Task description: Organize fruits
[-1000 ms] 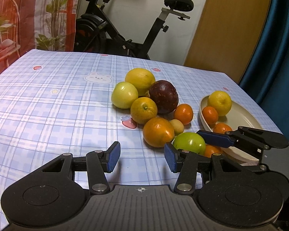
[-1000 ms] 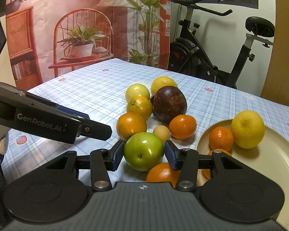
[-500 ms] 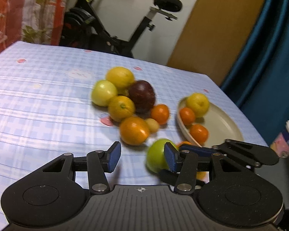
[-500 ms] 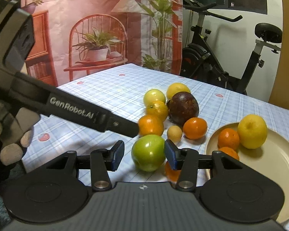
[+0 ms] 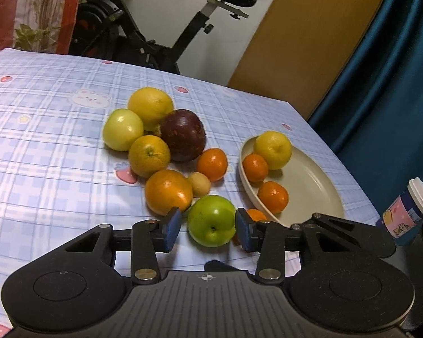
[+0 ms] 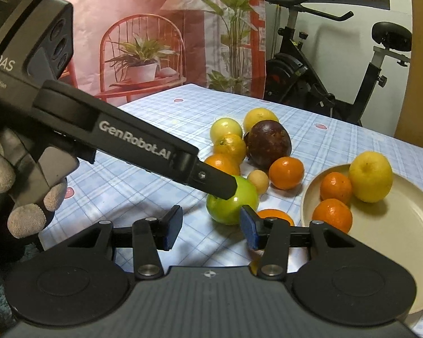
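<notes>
A green apple point(image 5: 211, 221) sits between the left gripper's point(image 5: 208, 229) parted jaws. Oranges point(image 5: 168, 192) crowd just behind it, and a cream plate point(image 5: 310, 186) blocks the right. Bare checked worktop point(image 5: 48, 169) lies open on the left.

Sitting on the plate point(image 5: 310, 186) are two tangerines point(image 5: 255, 167) and one lemon point(image 5: 273, 149). Lying on the tablecloth point(image 5: 42, 146) are two green apples point(image 5: 211, 221), three oranges point(image 5: 168, 192), one dark fruit point(image 5: 183, 135), and seemingly two more tangerines point(image 5: 212, 164).

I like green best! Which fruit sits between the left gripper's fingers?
The green apple, the only deep-green fruit, sits between the open left gripper fingers.
</notes>
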The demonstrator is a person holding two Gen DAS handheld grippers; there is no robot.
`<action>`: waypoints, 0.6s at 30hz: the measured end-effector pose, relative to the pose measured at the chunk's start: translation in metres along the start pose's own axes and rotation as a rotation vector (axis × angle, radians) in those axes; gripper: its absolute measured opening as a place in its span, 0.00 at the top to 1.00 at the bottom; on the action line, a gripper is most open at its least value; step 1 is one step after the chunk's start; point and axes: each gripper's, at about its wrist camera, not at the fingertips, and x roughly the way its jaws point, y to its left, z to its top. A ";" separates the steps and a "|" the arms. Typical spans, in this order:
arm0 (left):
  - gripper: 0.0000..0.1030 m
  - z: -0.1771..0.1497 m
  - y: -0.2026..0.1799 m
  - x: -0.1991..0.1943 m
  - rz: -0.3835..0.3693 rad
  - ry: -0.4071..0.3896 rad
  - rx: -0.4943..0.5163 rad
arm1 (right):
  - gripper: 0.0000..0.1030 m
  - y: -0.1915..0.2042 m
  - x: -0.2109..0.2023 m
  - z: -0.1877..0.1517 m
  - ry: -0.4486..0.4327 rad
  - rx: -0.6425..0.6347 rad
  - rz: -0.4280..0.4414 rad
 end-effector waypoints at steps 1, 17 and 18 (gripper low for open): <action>0.57 0.000 -0.001 0.000 -0.005 -0.001 0.003 | 0.53 0.000 -0.001 0.000 -0.006 -0.003 -0.004; 0.57 0.004 0.009 -0.007 -0.023 0.011 -0.035 | 0.50 -0.007 0.016 0.013 0.015 -0.043 0.002; 0.57 0.004 0.010 -0.008 -0.023 0.016 -0.037 | 0.50 -0.006 0.013 0.012 0.008 -0.042 0.014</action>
